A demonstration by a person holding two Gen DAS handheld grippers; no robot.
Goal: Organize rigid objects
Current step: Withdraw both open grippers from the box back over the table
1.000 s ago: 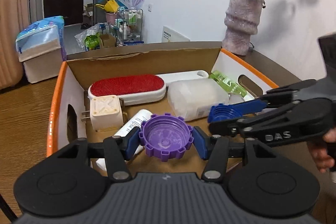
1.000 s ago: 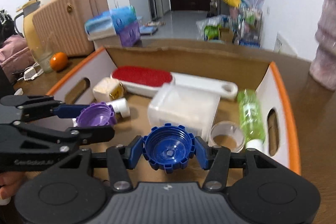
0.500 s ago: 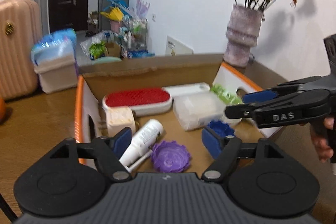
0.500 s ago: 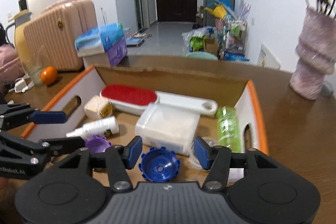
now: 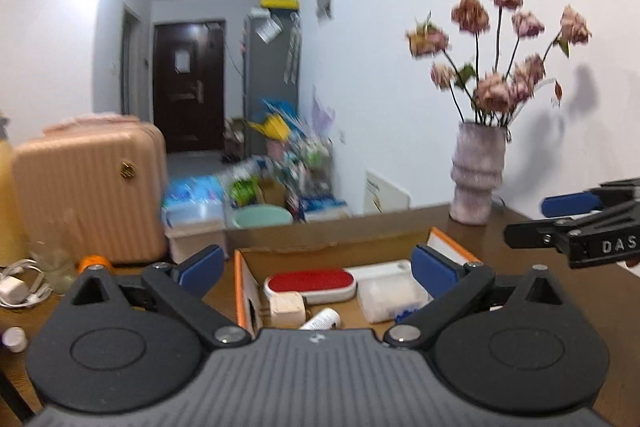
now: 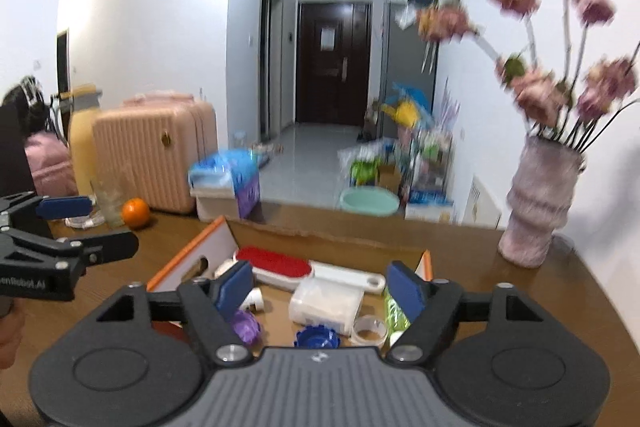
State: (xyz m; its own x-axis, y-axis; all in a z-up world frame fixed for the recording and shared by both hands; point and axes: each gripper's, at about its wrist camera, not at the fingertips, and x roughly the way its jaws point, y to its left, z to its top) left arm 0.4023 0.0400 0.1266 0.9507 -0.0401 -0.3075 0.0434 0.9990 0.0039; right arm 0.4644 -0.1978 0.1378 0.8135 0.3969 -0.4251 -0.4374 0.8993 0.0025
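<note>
Both caps have dropped from your tongs into the cardboard box (image 6: 192, 247), purple cap (image 6: 245, 325) toward its left wall, blue cap (image 6: 316, 337) mid-floor, so with left gripper (image 5: 316, 269) and right gripper (image 6: 320, 287) opening empty, lift clear of its rim.

box (image 6: 188, 253) top open, vase (image 6: 534, 203) beside

left gripper (image 5: 318, 267) jaws opening, nothing between them — cardboard box (image 5: 240, 281) below holds red lint brush (image 5: 310, 283), white plug adapter (image 5: 285, 307), clear plastic container (image 5: 390, 297). right gripper (image 5: 560, 223) at right edge, vase (image 5: 478, 173) behind.
</note>
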